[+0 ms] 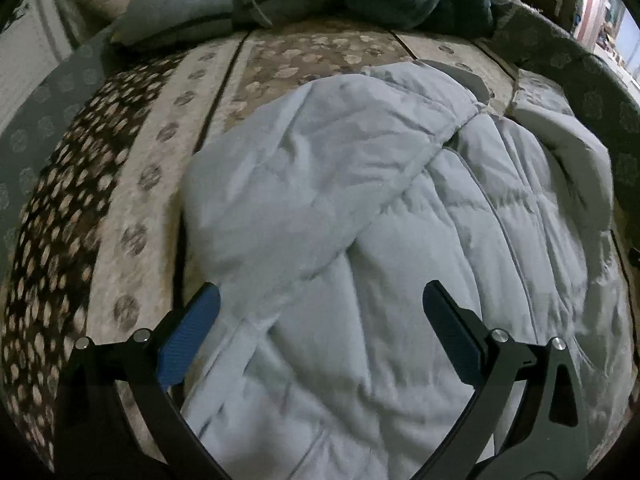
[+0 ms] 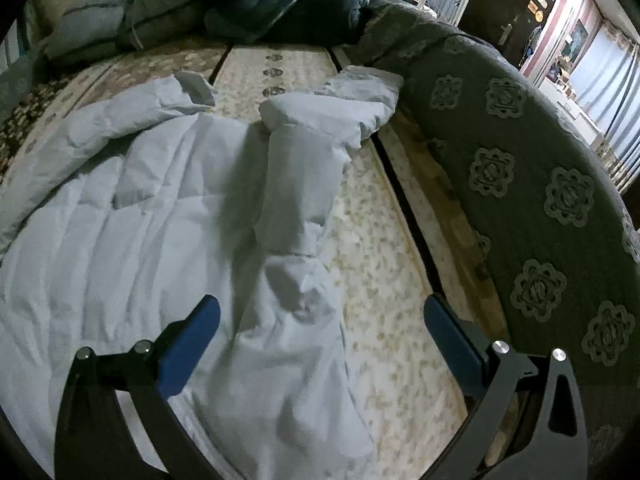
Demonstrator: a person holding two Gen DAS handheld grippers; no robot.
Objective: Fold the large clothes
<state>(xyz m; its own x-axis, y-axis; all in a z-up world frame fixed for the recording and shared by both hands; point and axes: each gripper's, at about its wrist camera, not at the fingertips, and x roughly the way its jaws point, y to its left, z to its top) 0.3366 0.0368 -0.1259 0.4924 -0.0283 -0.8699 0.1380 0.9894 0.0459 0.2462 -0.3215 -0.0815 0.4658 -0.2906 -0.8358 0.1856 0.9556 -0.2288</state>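
No readable writing or label anywhere. Bed cover (image 1: 132,184) beige and brown with round flower pattern, dark stripes along it. Grey edge (image 2: 532,184) with embossed rosettes at right side. Pale quilted jacket (image 1: 360,220) lies spread on bed, puffy, wrinkled; sleeve (image 2: 296,208) folded over body. Dark padded garments (image 2: 256,0) piled at far end. Left tool (image 1: 320,336) open above jacket, grips nothing. Right tool (image 2: 322,340) open, empty, over sleeve.

No readable text, label, brand or number was found in either view. Small yellowish plaques (image 2: 536,10) hung on the dark door at about one o'clock in the right wrist view, too small and blurred to read. The pale quilted jacket (image 1: 360,208) showed no tag or print.
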